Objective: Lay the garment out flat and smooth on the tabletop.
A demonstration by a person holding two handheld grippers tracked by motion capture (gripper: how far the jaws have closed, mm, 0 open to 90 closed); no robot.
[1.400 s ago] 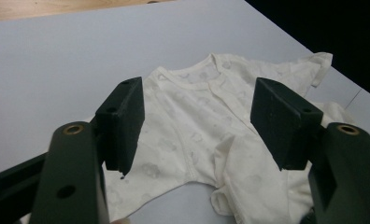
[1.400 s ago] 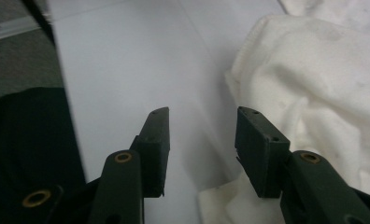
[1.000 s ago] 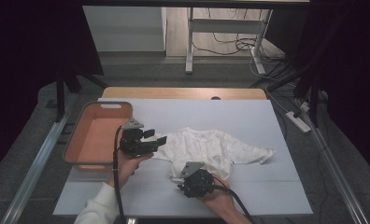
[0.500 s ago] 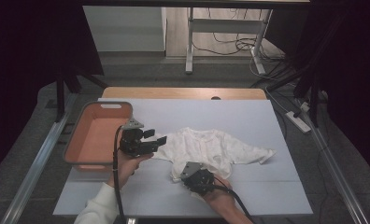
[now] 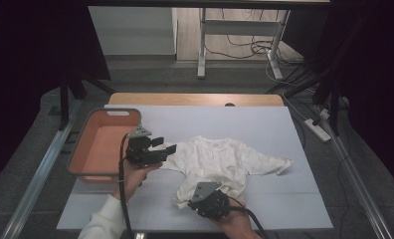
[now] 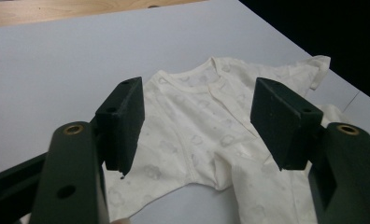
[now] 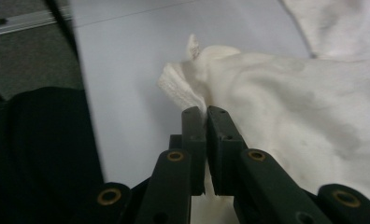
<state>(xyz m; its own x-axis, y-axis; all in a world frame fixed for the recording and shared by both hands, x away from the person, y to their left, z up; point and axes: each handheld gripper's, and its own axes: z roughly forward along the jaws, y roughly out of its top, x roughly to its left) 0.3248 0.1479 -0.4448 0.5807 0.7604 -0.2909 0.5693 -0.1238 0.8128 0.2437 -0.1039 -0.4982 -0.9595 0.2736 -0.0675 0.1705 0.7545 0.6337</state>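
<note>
Right gripper (image 5: 205, 199) has slid slightly along the white garment (image 5: 225, 162), clamped on its near hem; left gripper (image 5: 157, 149) stays wide open beside it, likely starting a fold.

We see the garment (image 7: 286, 93) cut by the right gripper view's edge; its print (image 6: 192, 140) is too faint to identify.

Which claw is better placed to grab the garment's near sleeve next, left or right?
Left. The left claw is open and hovers at the white garment's sleeve side, while the right claw is shut on its lower edge.
</note>
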